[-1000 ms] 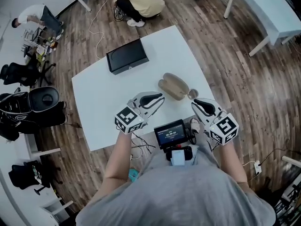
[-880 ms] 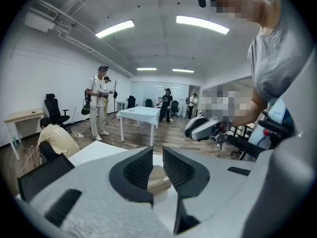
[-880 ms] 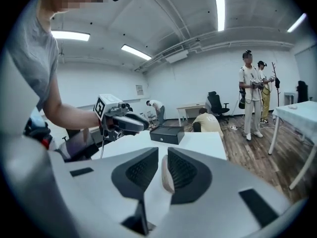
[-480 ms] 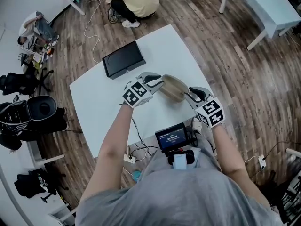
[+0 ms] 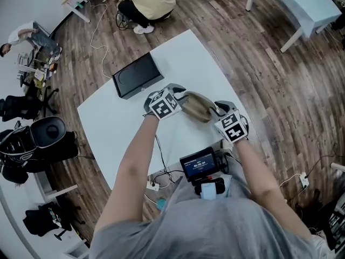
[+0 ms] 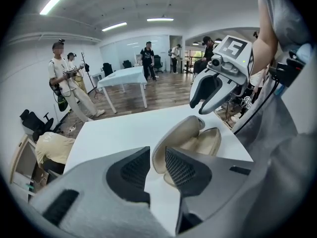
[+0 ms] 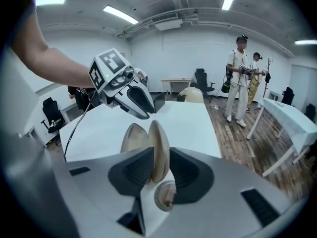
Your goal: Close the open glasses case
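As I read the head view, the white table [image 5: 108, 123] carries a black box [image 5: 137, 75] at ten o'clock from its centre. The tan glasses case [image 5: 197, 106] lies mid-table, half open, with its lid tilted up. My left gripper [image 5: 182, 95] sits at the case's nine o'clock end, jaws apart with the lid edge between them. My right gripper [image 5: 218, 109] is at the four o'clock end, jaws narrowly parted either side of the lid; I cannot confirm contact.
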`<move>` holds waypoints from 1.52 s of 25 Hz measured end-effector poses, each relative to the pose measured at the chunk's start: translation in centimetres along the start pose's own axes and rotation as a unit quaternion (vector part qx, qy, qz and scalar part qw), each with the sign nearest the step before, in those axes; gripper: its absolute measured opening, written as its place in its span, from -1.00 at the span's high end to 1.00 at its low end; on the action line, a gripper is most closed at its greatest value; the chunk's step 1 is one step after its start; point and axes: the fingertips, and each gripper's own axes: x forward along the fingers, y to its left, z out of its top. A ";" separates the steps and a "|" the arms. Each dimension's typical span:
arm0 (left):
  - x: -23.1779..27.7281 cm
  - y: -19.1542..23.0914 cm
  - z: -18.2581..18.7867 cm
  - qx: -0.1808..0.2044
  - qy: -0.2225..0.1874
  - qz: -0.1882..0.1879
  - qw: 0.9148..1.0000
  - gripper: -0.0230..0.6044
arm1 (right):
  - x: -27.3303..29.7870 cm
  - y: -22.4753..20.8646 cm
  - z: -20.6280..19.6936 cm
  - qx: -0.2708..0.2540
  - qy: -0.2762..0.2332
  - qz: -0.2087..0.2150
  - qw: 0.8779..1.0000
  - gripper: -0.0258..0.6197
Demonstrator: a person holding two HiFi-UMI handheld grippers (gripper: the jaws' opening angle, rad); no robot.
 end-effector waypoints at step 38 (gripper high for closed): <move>-2.5 -6.3 -3.9 0.033 -0.031 0.154 0.987 0.78 | -0.5 2.5 -1.2 -0.283 -0.024 -0.036 0.958 0.75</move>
